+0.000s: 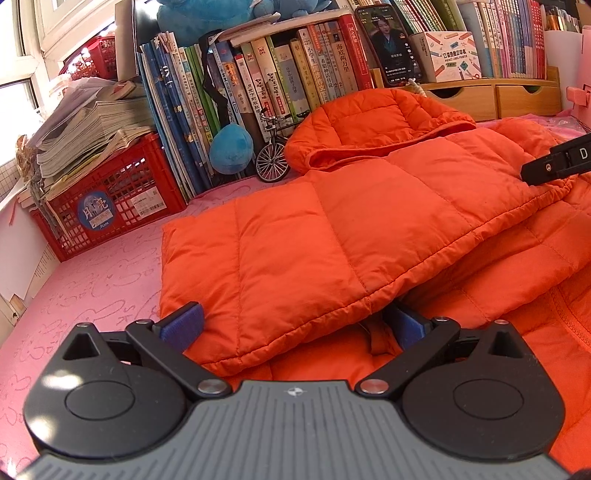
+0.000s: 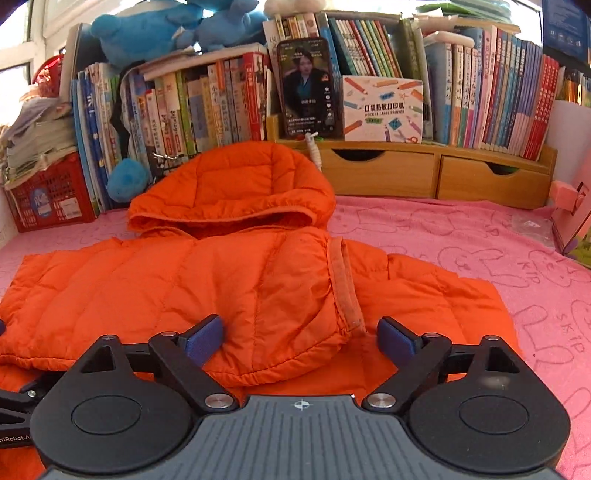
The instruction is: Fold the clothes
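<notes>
Bare pink cloth (image 2: 461, 251) right of jacket (image 2: 240, 288) gives passage; books (image 2: 192, 107), red crate (image 1: 110, 206), wooden drawers (image 2: 436, 173) block back and left.

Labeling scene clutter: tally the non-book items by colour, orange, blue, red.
Orange: 1, the jacket
Blue: 3, the two plush toys on top of the books and the small plush by the crate
Red: 1, the crate
Total: 5

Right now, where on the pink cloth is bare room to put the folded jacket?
The right side of the pink cloth, between the orange jacket and the wooden drawers, is bare. A smaller patch lies before the red crate. The back left, by the toy bicycle, is crowded.
</notes>
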